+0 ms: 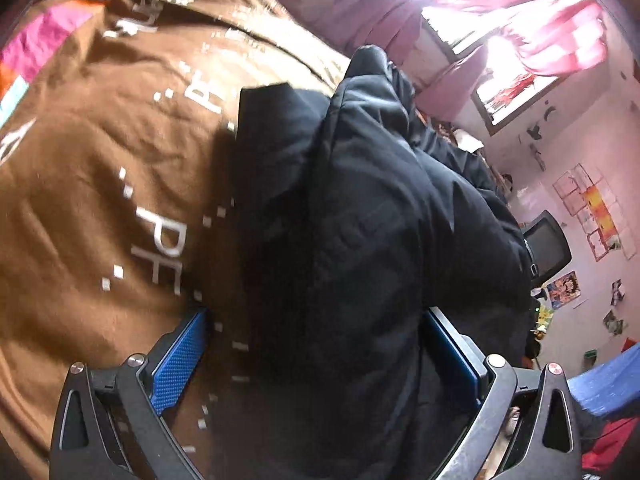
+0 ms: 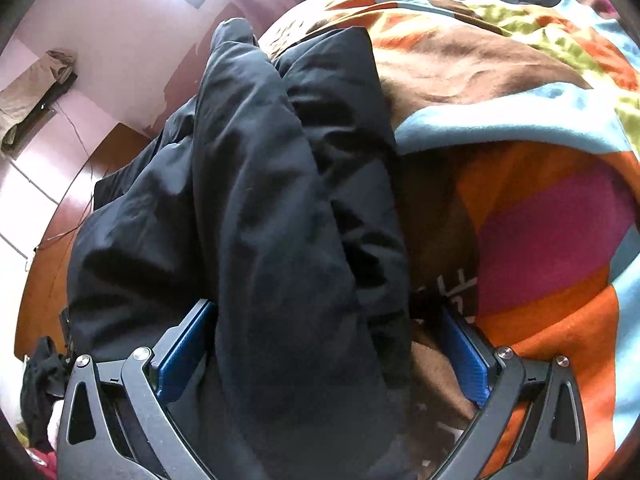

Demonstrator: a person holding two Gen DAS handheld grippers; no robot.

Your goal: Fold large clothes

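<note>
Where the black jacket (image 1: 360, 216) lies bunched on the bed, both grippers have a thick fold of it between their jaws. The left gripper (image 1: 320, 344) has its jaws spread wide, the blue pads (image 1: 180, 356) standing on either side of the dark padded cloth; the fabric fills the gap, but whether the pads press on it cannot be told. The right gripper (image 2: 324, 344) shows the same: jaws wide apart, a heavy roll of the jacket (image 2: 280, 200) running up between the blue pads (image 2: 184, 344), with the grip itself not clear.

The jacket rests on a brown blanket (image 1: 100, 160) printed with white letters and bordered in pink, orange and pale blue patches. In the right wrist view the blanket (image 2: 540, 220) shows its bright border, and the jacket runs along the edge of the bed beside a brown wooden frame (image 2: 52, 248).

Beyond the bed stand pink walls (image 1: 580, 140), a window (image 1: 516, 88) with red curtains (image 1: 560, 28), papers pinned up (image 1: 596, 208) and a dark chair (image 1: 548, 244).
</note>
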